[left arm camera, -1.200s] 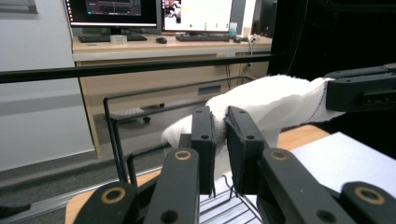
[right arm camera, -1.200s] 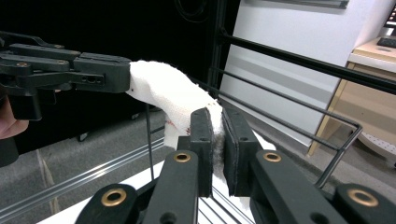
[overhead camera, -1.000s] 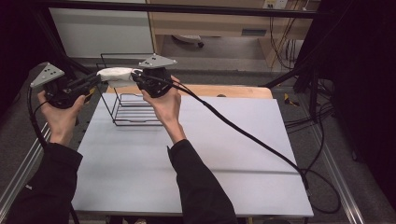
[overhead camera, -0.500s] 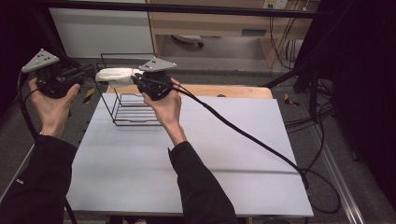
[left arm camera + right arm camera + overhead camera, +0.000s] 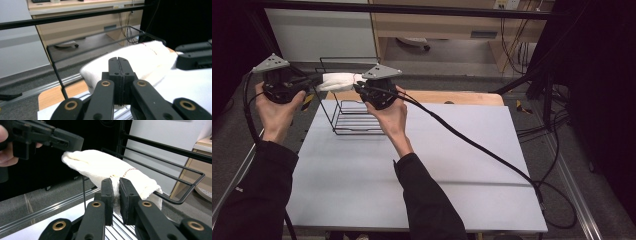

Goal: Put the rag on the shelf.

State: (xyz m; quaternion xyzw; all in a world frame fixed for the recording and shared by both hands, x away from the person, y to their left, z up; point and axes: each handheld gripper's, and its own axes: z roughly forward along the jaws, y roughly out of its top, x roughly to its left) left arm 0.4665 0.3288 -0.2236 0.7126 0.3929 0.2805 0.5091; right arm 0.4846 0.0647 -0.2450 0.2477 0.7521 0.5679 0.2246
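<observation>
Cloth (image 5: 107,167) — one edge between right gripper's (image 5: 115,195) jaws

White table (image 5: 422,165) with a black wire rack (image 5: 354,120) standing at its far left corner

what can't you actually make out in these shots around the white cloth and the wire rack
- Left gripper view: whether the shut left gripper pinches the white cloth; its own jaws cover the contact.
- High view: the cloth's ends, hidden behind both grippers, and whether it touches the wire rack.
- Right gripper view: the rack's base, hidden by the right gripper, and the red stitching, too small to read.
</observation>
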